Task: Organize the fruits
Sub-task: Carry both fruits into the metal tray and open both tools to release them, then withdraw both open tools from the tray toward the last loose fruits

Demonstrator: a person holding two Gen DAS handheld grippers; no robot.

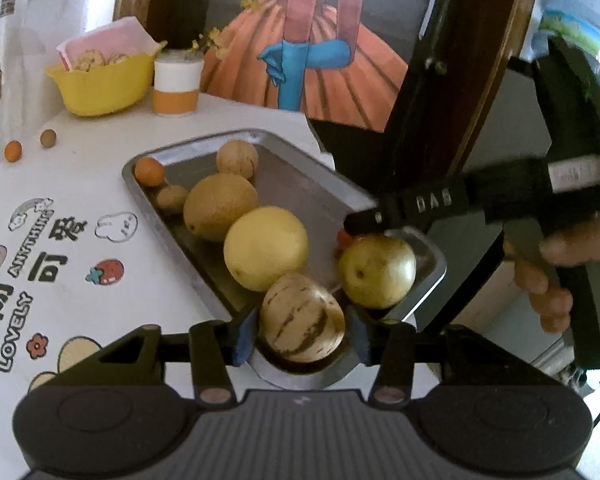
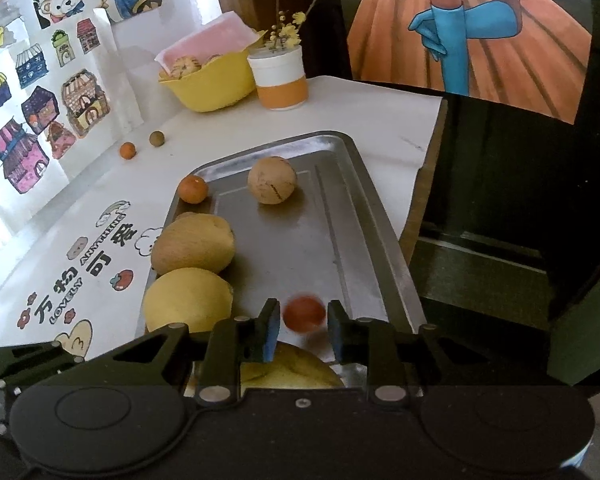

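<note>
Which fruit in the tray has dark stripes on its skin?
The pale striped melon at the tray's near end, between the left claw's blue pads. The other fruits are plain yellow, brown or orange.

The left claw (image 1: 302, 334) has its blue pads on either side of a striped melon (image 1: 302, 328) at the near end of the metal tray (image 1: 300, 184). Beyond it a yellow fruit (image 1: 266, 248) and a tan fruit (image 1: 220, 206) line the tray's left side. To the right sits a green fruit (image 1: 376, 272), the right claw (image 1: 364, 222) just above it. A yellow bowl (image 1: 100, 84) stands far left on the desk (image 1: 80, 288).
</note>
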